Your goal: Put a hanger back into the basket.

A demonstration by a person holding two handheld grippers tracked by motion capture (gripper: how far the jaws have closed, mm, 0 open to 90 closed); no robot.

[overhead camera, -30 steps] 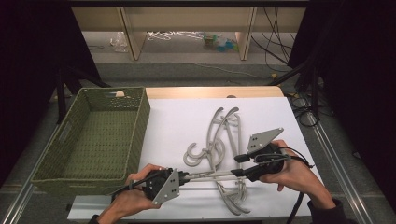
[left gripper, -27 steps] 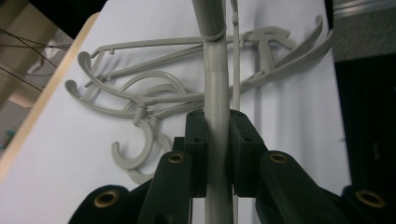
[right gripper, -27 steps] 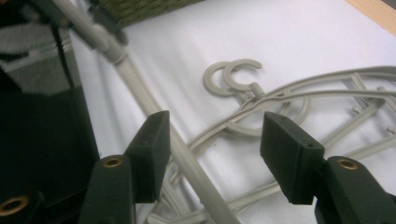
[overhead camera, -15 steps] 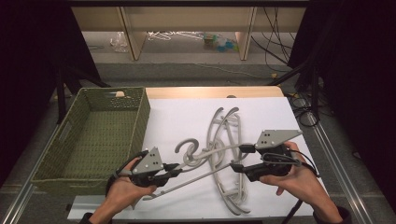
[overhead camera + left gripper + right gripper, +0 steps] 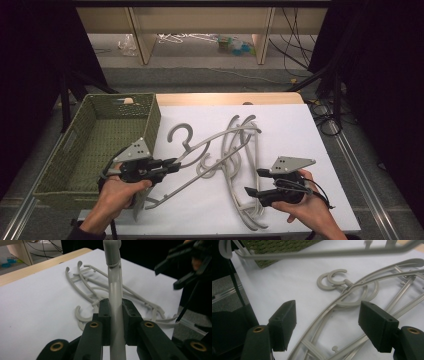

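My left gripper (image 5: 172, 165) is shut on a grey plastic hanger (image 5: 188, 145) and holds it tilted above the white table sheet, its hook pointing toward the basket. In the left gripper view the jaws clamp the hanger's bar (image 5: 115, 315). A pile of several more grey hangers (image 5: 231, 145) lies tangled on the sheet. My right gripper (image 5: 254, 182) hovers over the pile's near end, open and holding nothing. In the right gripper view, my right gripper (image 5: 327, 325) has its jaws wide apart over the hangers (image 5: 352, 295), and the held hanger (image 5: 324, 253) crosses the top.
A green woven basket (image 5: 120, 97) stands at the table's left, its corner (image 5: 277, 246) close to the held hanger. The white sheet (image 5: 290, 135) has bare room at the right and back. A wooden strip (image 5: 210, 98) runs behind it. My right gripper (image 5: 185, 267) shows farther off.
The left gripper has lifted the hanger off the front of the table and carried it left toward the basket. The right gripper has come away from it and sits lower right, open.
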